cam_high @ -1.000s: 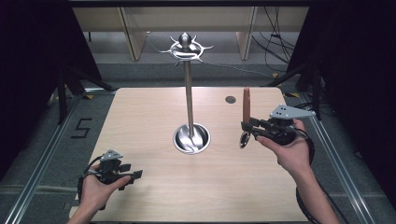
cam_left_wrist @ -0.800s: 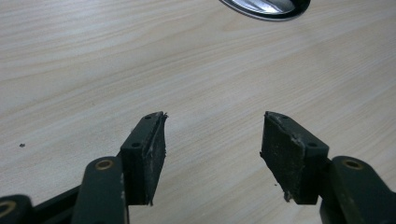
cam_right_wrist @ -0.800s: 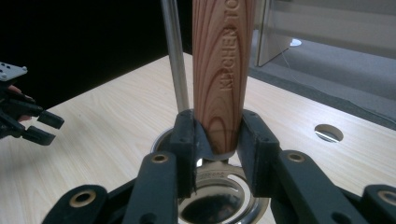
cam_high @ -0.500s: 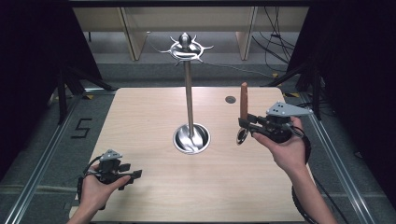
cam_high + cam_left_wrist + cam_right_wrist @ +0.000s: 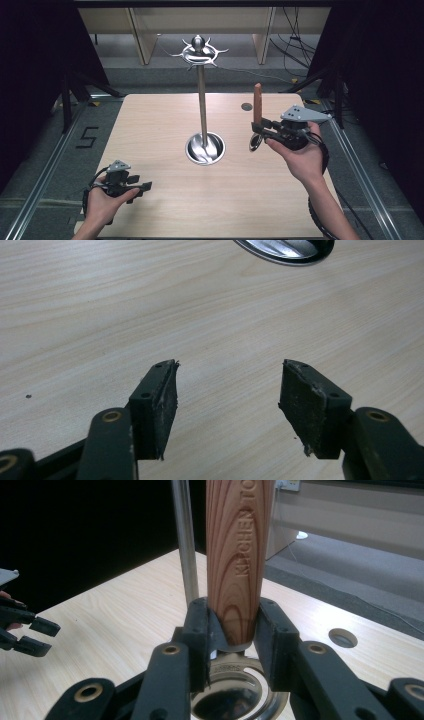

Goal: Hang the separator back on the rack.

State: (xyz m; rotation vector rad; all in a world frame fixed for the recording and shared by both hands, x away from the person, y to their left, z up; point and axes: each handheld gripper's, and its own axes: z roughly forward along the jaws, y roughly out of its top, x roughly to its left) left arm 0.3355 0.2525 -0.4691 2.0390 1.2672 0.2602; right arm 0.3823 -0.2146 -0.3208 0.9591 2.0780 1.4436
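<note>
Pretty dim room. The light wood surface point(image 5: 160, 130) sits on grey carpet floor point(image 5: 45, 150), with a black "5" marking point(image 5: 86, 137) on the left. Dark curtains point(image 5: 380, 75) hang on both sides, pale wooden furniture panels point(image 5: 142, 35) stand behind, and cables point(image 5: 295, 45) trail across the back floor.

A light wooden table point(image 5: 150, 150) has a small round hole point(image 5: 246, 106) near its far edge. Wooden shelving point(image 5: 145, 30) stands behind it. A "5" point(image 5: 86, 137) marks the grey floor.
</note>
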